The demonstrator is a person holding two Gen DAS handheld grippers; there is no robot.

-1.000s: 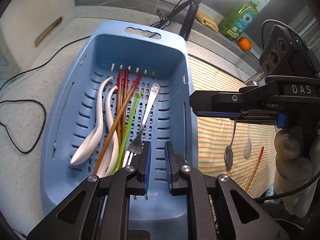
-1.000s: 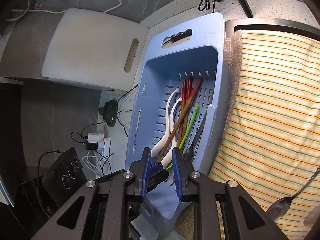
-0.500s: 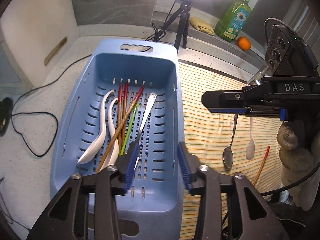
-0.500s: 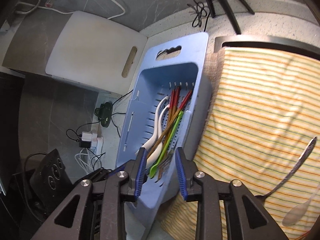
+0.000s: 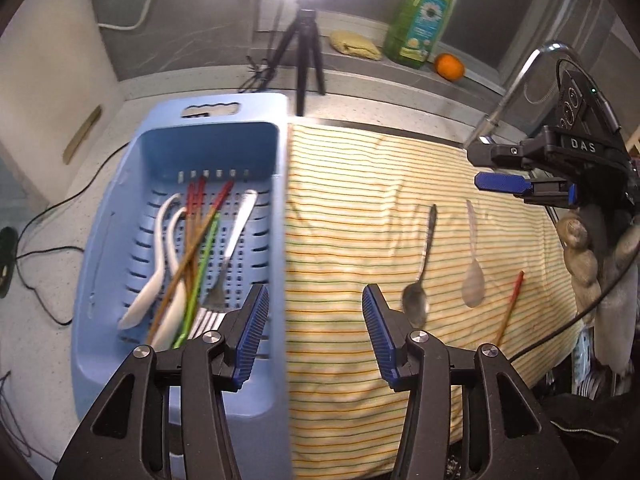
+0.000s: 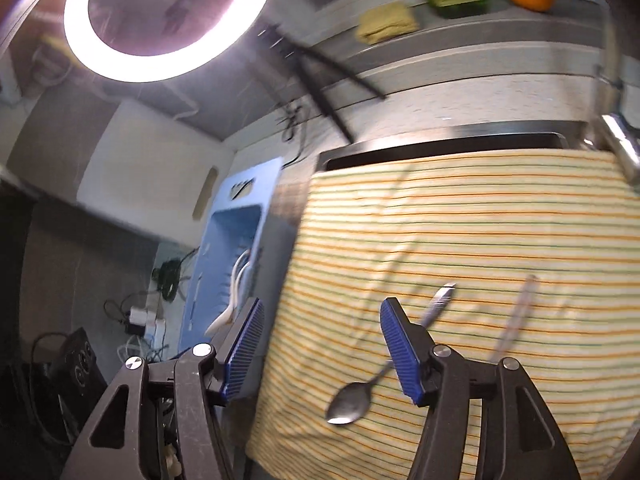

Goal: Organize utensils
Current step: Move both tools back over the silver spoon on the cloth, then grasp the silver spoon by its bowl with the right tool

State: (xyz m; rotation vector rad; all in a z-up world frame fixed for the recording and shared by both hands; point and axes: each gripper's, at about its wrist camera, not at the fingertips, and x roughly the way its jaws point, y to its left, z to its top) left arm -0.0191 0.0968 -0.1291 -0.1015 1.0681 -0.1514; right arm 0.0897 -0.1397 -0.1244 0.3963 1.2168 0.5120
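Left tool (image 5: 312, 320) hangs w/ jaws spread and opening a bit more, nothing btwn them; its left finger sits over the blue basket (image 5: 116, 208), its right over the striped cloth (image 5: 360, 208). Going left to right in the left wrist view: white cutting board (image 5: 48, 92) leans at the far left of the speckled worktop (image 5: 36, 320), w/ black cables across it. Basket next, holding two white spoons (image 5: 154, 268), brown and red-tipped chopsticks (image 5: 196, 236), a green chopstick (image 5: 202, 268) and forks (image 5: 230, 256), all lying lengthwise, handles toward the far wall. Cloth touches the basket's right wall. On the cloth: metal spoon (image 5: 420, 276), then a translucent spoon (image 5: 473, 264) just beside it, then a red-tipped chopstick (image 5: 510, 306) near the right edge; all three apart from each other. Behind: tripod (image 5: 306, 52), green soap bottle (image 5: 418, 16), orange (image 5: 449, 67). Right tool (image 6: 320, 352) is up over the cloth's right side, held in a gloved hand (image 5: 588, 256); jaws spread and opening, empty. In its own blurred view the metal spoon (image 6: 360, 388) lies below, partly behind the right finger.
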